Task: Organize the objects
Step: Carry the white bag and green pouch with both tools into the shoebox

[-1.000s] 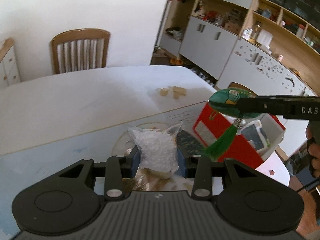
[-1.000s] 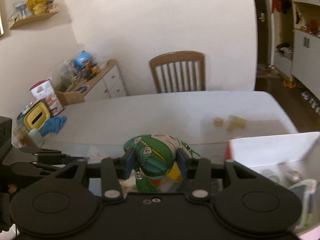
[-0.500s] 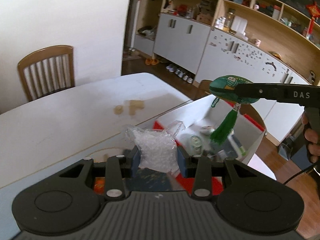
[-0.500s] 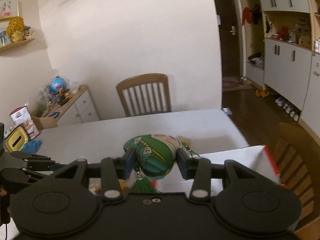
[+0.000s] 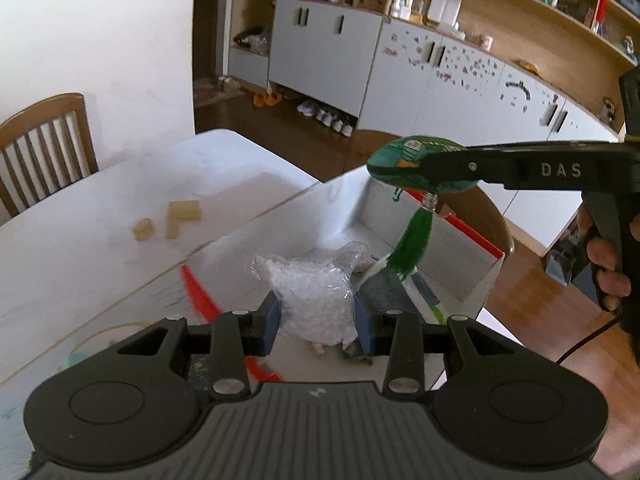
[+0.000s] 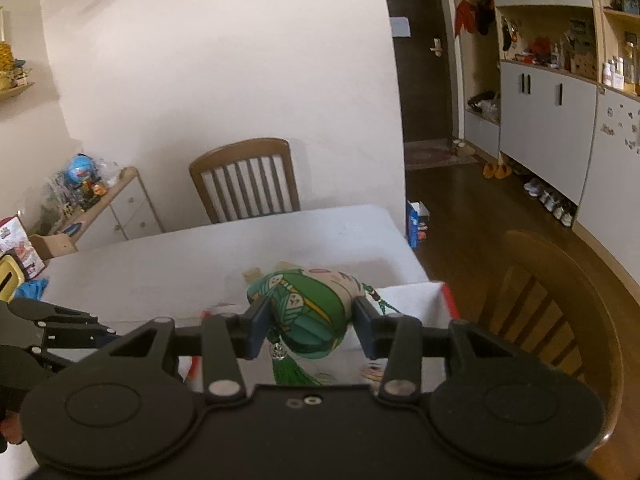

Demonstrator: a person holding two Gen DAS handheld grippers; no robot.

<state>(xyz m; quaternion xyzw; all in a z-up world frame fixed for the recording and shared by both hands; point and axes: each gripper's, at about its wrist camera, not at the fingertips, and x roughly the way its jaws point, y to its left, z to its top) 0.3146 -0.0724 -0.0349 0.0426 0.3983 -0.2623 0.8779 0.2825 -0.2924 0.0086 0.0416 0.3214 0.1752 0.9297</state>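
Note:
My left gripper (image 5: 316, 322) is shut on a clear bag of white beads (image 5: 310, 292) and holds it over a red-and-white box (image 5: 466, 258) at the table's corner. My right gripper (image 6: 310, 322) is shut on a green plush charm (image 6: 308, 312) with a green tassel (image 6: 294, 372). In the left wrist view that charm (image 5: 416, 164) hangs from the right gripper's fingers (image 5: 460, 168) above the box's far wall, its tassel (image 5: 412, 244) dangling into the box. A hand (image 5: 606, 264) grasps the right gripper's handle. Several small items lie inside the box, partly hidden.
Three pale small blocks (image 5: 172, 218) lie on the white table (image 5: 100, 220). A wooden chair (image 6: 244, 180) stands at the table's far side, another chair (image 6: 560, 304) beside the box. Cabinets and shelves (image 5: 440, 56) line the far wall. A low sideboard with toys (image 6: 100, 204) stands left.
Both grippers have swept sideways toward the table's corner, each still shut on its load. The box, earlier off to the right, now lies under the bead bag and the charm.

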